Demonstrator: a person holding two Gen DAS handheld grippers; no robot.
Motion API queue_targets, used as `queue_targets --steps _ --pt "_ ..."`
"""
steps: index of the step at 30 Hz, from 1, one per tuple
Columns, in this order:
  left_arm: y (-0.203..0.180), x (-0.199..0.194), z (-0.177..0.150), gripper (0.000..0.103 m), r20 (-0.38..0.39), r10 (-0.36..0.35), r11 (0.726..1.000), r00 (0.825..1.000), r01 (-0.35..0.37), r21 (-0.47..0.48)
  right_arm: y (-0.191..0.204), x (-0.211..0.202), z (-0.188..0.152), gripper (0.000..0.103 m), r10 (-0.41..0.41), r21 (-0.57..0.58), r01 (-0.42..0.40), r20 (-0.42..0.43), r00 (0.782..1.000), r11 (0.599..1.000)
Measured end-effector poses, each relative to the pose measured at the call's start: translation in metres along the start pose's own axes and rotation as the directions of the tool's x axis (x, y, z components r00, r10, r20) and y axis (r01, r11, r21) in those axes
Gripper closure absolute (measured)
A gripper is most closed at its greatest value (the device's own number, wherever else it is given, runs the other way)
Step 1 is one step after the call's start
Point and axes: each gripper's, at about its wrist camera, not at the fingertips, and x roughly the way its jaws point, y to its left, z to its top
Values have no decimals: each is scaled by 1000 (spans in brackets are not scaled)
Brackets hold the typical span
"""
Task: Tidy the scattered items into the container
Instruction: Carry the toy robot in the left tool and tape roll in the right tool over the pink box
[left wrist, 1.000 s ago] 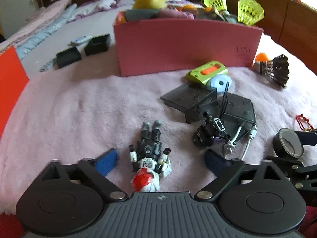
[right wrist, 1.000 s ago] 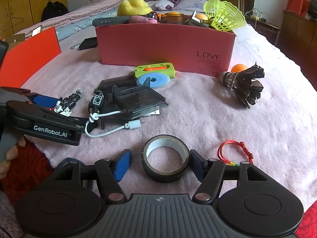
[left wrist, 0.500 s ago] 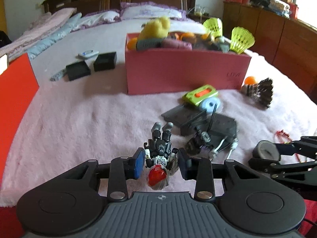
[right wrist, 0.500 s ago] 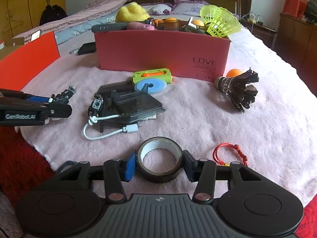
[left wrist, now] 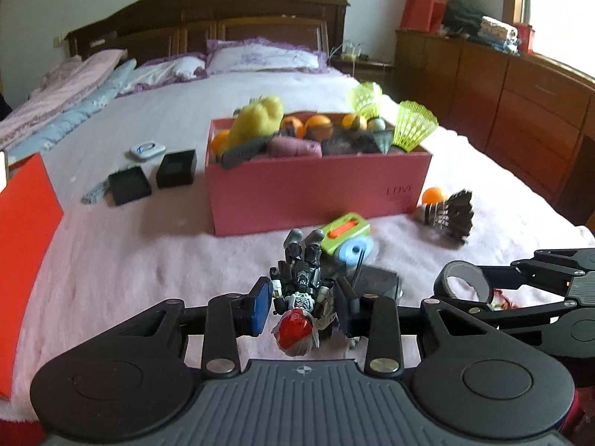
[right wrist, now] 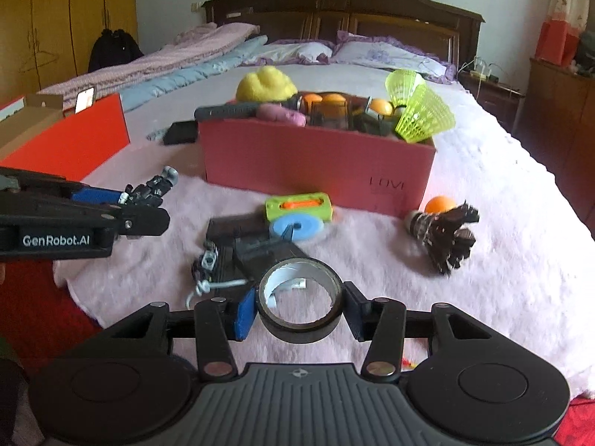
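My left gripper (left wrist: 303,303) is shut on a grey toy robot (left wrist: 301,290) with a red head and holds it above the pink blanket. It also shows in the right wrist view (right wrist: 148,195). My right gripper (right wrist: 299,306) is shut on a black tape roll (right wrist: 299,310), lifted off the blanket; the roll also shows in the left wrist view (left wrist: 463,286). The pink box (right wrist: 316,163), full of toys, balls and yellow shuttlecocks, stands ahead of both grippers.
On the blanket lie a green and orange case (right wrist: 297,206), a blue disc (right wrist: 295,227), dark plastic cases (right wrist: 256,245), a white cable (right wrist: 212,286), a black feather shuttlecock (right wrist: 444,238) and an orange ball (right wrist: 438,204). A red box (left wrist: 22,245) stands at the left.
Both grippers closed, the left on the toy robot and the right on the tape roll, then lifted them off the blanket and moved toward the pink box.
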Motion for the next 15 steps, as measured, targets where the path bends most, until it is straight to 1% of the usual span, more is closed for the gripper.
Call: queue_targets --steps 7,15 --pt "-4 1 20 66 41 -11 1000 999 10 21 -2 -3 17 52 0 -1 0 29 1000 1000" --pt "-9 14 46 66 84 -22 999 996 18 48 -4 5 44 52 0 -23 1 74 997 1000"
